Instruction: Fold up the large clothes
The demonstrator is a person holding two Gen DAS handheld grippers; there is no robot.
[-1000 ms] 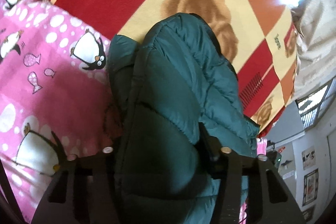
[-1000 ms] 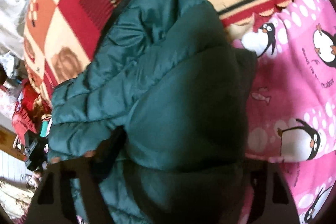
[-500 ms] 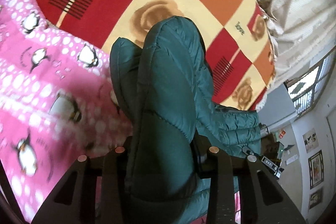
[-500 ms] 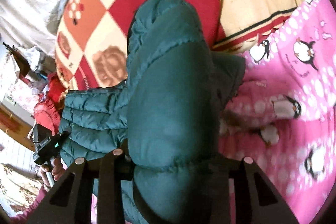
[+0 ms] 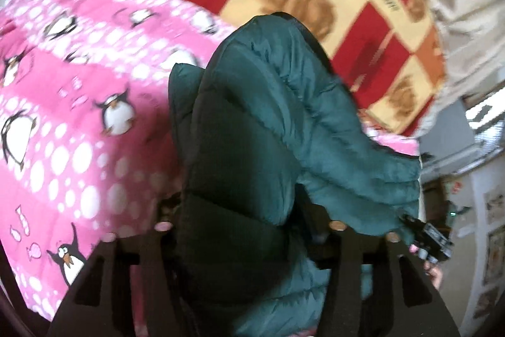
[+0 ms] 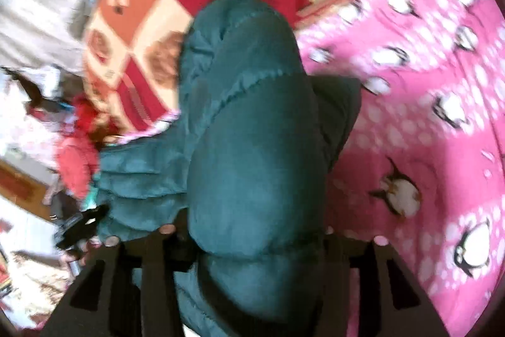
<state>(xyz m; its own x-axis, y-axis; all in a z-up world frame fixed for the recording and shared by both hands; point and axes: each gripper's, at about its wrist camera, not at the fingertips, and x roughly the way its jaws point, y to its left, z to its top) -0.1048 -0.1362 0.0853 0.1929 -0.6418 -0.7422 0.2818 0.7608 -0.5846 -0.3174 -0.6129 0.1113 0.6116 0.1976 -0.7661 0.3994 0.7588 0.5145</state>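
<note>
I have both tools, left (image 5: 249,229) and right (image 6: 252,236), clamped on the jacket (image 5: 271,122). Its slick bulk could slip free, and the sleeve (image 5: 372,179) at 4 o'clock may unfold

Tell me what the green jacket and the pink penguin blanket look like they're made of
Green jacket: probably a slick synthetic shell, nylon or polyester, over puffy filling; stitched quilt lines and a slight sheen show. Pink penguin blanket: likely soft matte fleece or plush with a printed pattern, though blur hides the weave.
</note>
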